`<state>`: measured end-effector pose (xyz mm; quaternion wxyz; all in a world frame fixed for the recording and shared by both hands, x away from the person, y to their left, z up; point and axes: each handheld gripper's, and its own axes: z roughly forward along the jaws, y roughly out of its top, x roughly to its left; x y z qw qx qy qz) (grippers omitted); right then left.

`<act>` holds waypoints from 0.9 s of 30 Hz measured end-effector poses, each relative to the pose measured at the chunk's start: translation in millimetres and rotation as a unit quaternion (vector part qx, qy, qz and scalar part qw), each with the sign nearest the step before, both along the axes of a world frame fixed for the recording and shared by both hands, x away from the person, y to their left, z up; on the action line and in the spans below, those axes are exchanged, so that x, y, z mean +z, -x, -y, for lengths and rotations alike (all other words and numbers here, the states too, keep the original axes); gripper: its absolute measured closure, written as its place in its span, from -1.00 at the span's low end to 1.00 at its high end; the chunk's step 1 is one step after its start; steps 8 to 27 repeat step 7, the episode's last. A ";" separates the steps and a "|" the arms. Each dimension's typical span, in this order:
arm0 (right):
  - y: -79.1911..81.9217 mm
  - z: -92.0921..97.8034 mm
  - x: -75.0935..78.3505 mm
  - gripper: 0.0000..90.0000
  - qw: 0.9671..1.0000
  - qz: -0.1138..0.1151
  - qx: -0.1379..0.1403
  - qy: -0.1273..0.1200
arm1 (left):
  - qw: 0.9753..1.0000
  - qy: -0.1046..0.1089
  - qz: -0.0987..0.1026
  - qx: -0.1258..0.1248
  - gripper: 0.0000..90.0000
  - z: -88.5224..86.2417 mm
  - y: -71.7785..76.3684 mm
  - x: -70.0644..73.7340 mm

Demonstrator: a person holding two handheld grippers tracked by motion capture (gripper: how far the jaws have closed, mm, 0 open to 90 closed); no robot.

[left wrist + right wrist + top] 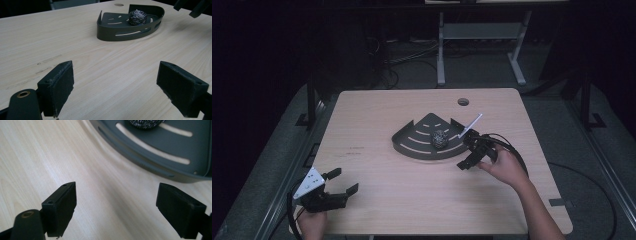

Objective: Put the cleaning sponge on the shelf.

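Observation:
A dark fan-shaped tray [412, 142] with slots lies at the middle of the wooden table. A ball of steel wool [440, 138] rests inside it. My right gripper [465, 150] hovers open at the tray's right corner, nothing between its jaws. In the right gripper view the tray [160, 147] and the steel wool [146, 123] sit just ahead of the open right gripper [116, 207]. My left gripper [345, 180] is open near the front left edge, far from the tray. Its own view shows the tray [130, 32] and steel wool [137, 17] beyond the left gripper [115, 85].
A round cable hole [463, 102] sits near the table's far edge. Behind the table stand a white desk frame [440, 50] and floor cables. Bare wood [412, 195] lies between the two grippers. The right gripper's jaws [192, 6] show in the left gripper view.

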<state>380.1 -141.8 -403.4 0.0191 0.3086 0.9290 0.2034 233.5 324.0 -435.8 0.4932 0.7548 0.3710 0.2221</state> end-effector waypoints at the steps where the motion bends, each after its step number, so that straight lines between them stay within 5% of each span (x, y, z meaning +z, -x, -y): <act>1: 0.0 0.0 0.0 -0.64 1.000 0.000 0.000 0.000 | 1.000 0.000 0.000 0.000 -0.70 0.0 0.0 0.0; 7: 16.3 8.8 -5.3 -0.63 1.000 0.018 -0.005 -0.008 | 1.000 -0.003 0.000 -0.002 -0.70 0.7 -0.7 -0.1; 27: 16.3 8.8 -5.3 -0.63 1.000 0.018 -0.005 -0.008 | 1.000 -0.003 0.000 -0.002 -0.70 0.7 -0.7 -0.1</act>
